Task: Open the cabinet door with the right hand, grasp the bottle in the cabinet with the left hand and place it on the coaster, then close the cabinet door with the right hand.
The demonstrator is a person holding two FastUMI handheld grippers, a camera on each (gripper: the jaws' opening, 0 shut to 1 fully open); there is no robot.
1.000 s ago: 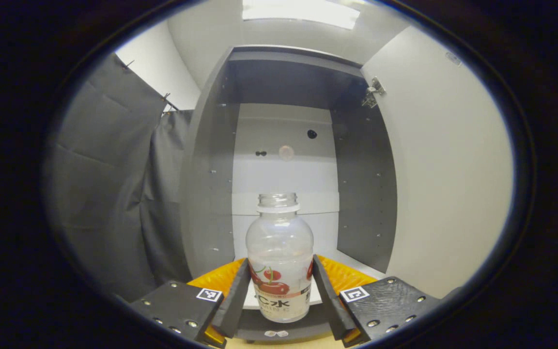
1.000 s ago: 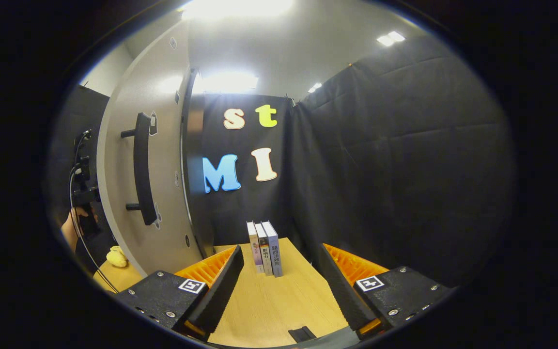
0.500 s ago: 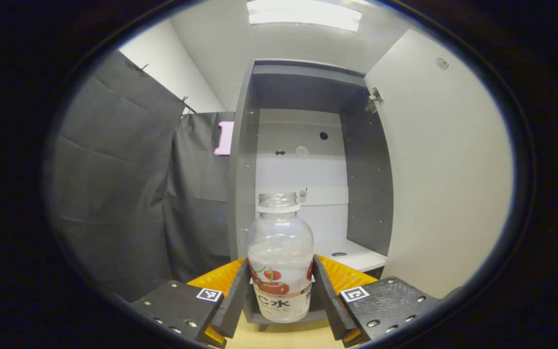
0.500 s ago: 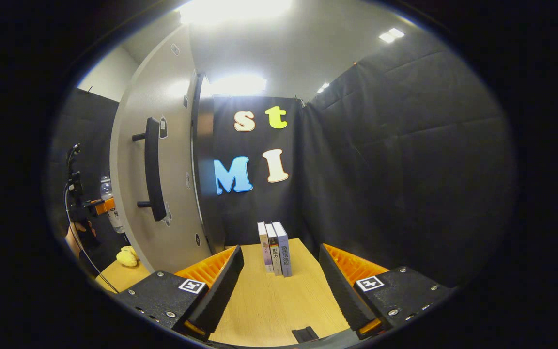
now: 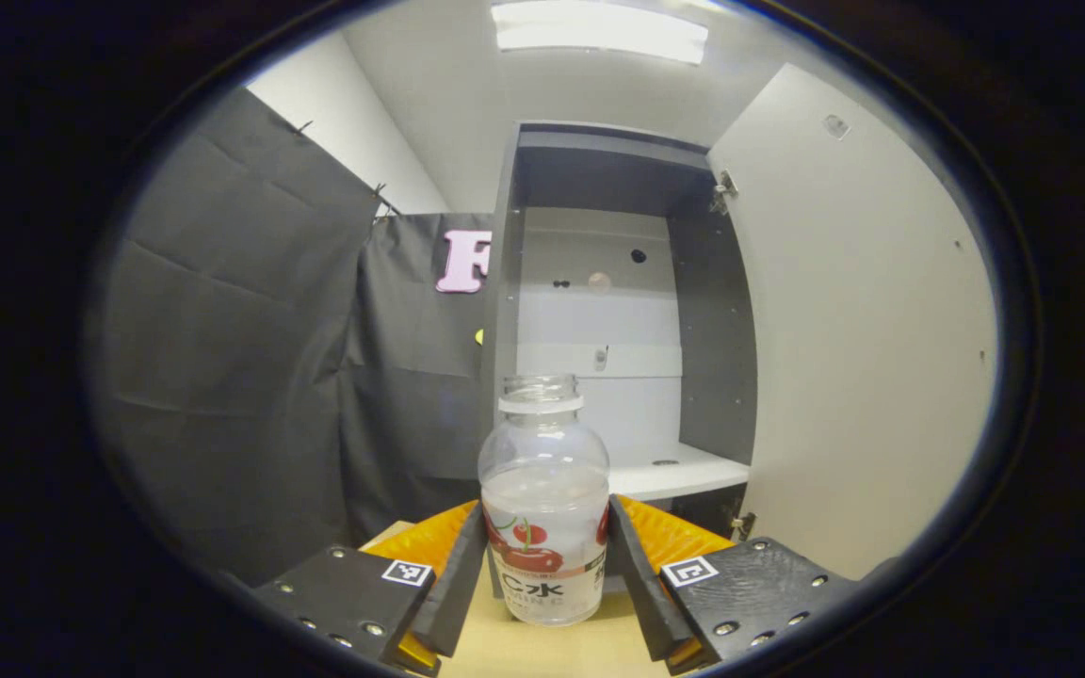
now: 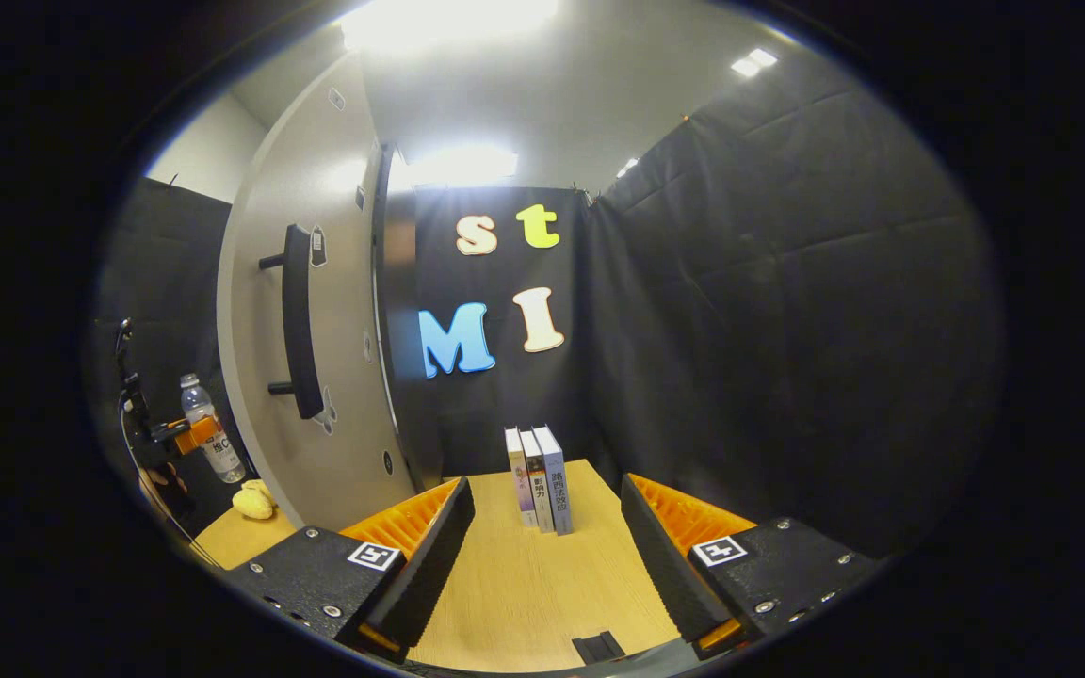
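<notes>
Glaring ceiling lights (fisheye-warped edges)

Lettering on the label of the bottle, and vertical characters down the spines of the books on the table, too small to read.

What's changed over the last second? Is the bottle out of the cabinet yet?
Yes. The left gripper, still shut on the bottle, has pulled back: the bottle was at the cabinet shelf and is now out over the wooden table. In the right gripper view it has come out past the door. Unchanged: the door stays open, the right gripper open and idle, the books upright.
</notes>
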